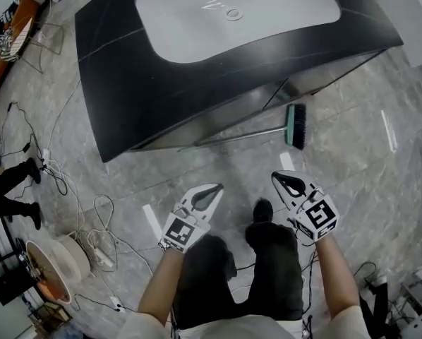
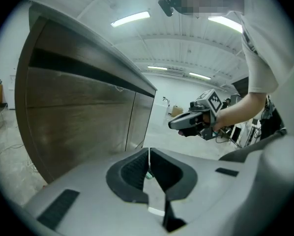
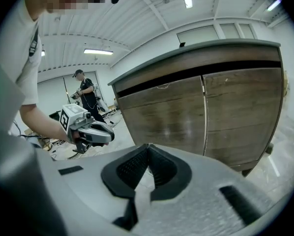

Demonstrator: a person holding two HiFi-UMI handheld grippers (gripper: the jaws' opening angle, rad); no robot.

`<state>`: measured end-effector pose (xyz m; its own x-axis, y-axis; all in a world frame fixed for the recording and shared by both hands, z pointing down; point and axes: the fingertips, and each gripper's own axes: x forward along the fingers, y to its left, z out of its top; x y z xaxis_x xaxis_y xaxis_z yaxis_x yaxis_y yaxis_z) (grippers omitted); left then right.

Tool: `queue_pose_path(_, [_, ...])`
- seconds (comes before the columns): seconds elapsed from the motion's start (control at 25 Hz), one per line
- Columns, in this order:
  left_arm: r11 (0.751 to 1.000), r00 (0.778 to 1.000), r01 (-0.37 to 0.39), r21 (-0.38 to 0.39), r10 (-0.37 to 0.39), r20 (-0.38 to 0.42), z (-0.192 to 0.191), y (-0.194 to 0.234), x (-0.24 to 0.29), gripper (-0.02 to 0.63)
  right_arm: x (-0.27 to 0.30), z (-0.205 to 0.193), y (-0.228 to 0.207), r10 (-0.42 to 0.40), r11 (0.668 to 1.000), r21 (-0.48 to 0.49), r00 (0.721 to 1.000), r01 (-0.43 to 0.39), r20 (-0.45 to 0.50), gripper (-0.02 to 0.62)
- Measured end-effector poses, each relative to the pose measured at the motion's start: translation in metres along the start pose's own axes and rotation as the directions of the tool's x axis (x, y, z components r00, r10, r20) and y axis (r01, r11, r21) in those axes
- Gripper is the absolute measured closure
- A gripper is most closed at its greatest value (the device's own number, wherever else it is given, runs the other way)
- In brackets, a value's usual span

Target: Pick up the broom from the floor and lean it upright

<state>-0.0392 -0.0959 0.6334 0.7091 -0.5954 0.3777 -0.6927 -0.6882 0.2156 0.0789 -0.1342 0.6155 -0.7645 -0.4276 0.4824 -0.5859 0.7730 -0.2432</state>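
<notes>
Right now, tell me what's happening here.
A person holds a gripper in each hand. The left gripper and the right gripper are both shut and empty, above the floor in front of a sink cabinet. The broom lies flat on the floor by the cabinet, untouched.

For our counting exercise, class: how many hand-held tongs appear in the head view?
2. The left tongs, shut, are lower centre-left; the right tongs, shut, are to their right, nearer the broom lying on the floor. None appears hidden.
</notes>
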Motion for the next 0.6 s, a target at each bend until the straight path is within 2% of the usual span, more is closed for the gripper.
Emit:
queue_pose_path(0.16, [0.998, 0.999, 0.041, 0.041, -0.041, -0.003, -0.032, 0.014, 0.023, 0.594, 0.023, -0.032, -0.017, 0.007, 1.000, -0.003, 1.000, -0.007, 0.026, 0.594])
queue_pose_path(0.4, [0.981, 0.993, 0.117, 0.157, -0.118, -0.003, -0.077, 0.034, 0.056, 0.594, 0.059, -0.080, -0.034, 0.026, 0.997, -0.074, 0.999, -0.024, 0.029, 0.594])
queue_pose_path(0.6, [0.966, 0.984, 0.172, 0.191, -0.176, 0.000, -0.113, 0.045, 0.066, 0.594, 0.083, -0.118, -0.038, 0.030, 0.993, -0.117, 0.999, -0.028, 0.018, 0.594])
